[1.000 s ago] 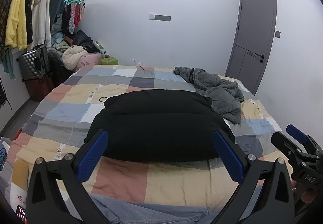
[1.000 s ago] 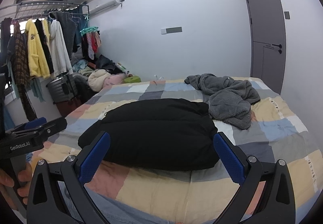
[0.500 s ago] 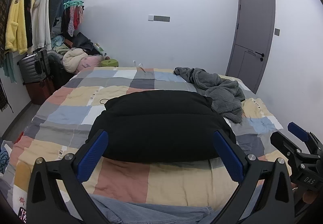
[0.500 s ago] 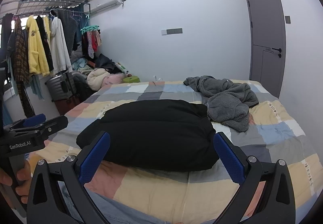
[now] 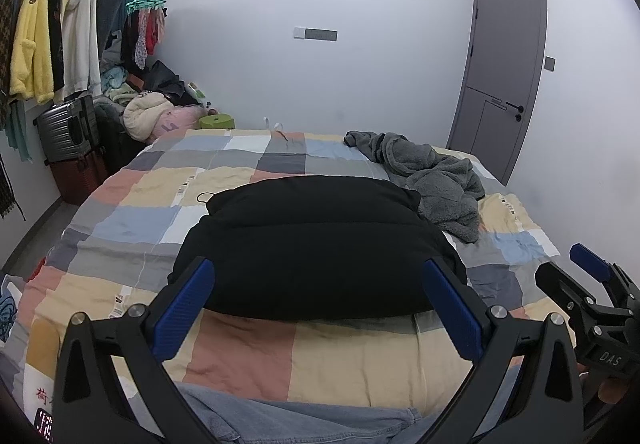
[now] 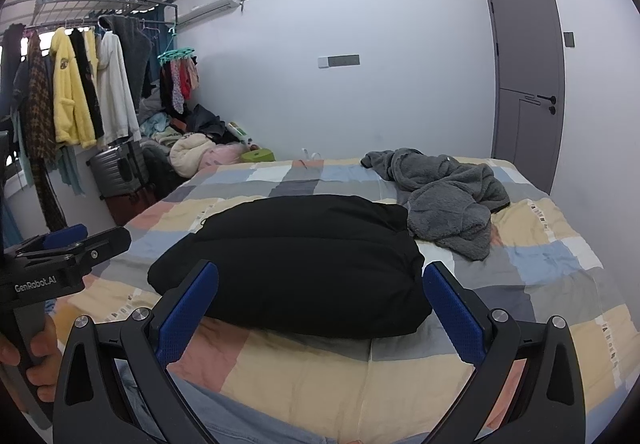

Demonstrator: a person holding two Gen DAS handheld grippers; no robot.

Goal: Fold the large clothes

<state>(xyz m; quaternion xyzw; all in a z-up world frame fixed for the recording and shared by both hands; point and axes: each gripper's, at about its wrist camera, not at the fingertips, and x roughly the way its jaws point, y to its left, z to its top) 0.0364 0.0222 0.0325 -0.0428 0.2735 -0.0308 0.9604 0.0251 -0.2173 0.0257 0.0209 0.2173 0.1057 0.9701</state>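
A bulky black garment (image 5: 316, 244) (image 6: 296, 264) lies folded into a thick pad in the middle of the checked bedspread (image 5: 132, 220) (image 6: 552, 256). Beyond it at the right, a grey fleece garment (image 5: 432, 180) (image 6: 448, 200) lies crumpled. Light blue denim (image 5: 304, 420) (image 6: 224, 416) shows at the near edge under both grippers. My left gripper (image 5: 318, 284) hangs open in front of the black pad, holding nothing. My right gripper (image 6: 320, 288) is likewise open and apart from the cloth. Each gripper shows in the other's view: the right gripper (image 5: 584, 284), the left gripper (image 6: 76, 240).
A clothes rail (image 6: 72, 84) with hanging coats stands at the left wall above stacked suitcases (image 5: 72, 144). A heap of clothes (image 5: 152, 112) fills the far left corner. A grey door (image 5: 504, 72) is shut at the right. A hand (image 6: 28, 356) holds the left gripper's handle.
Both grippers have drifted back and up slightly, staying open. The black garment and the grey fleece have not moved.
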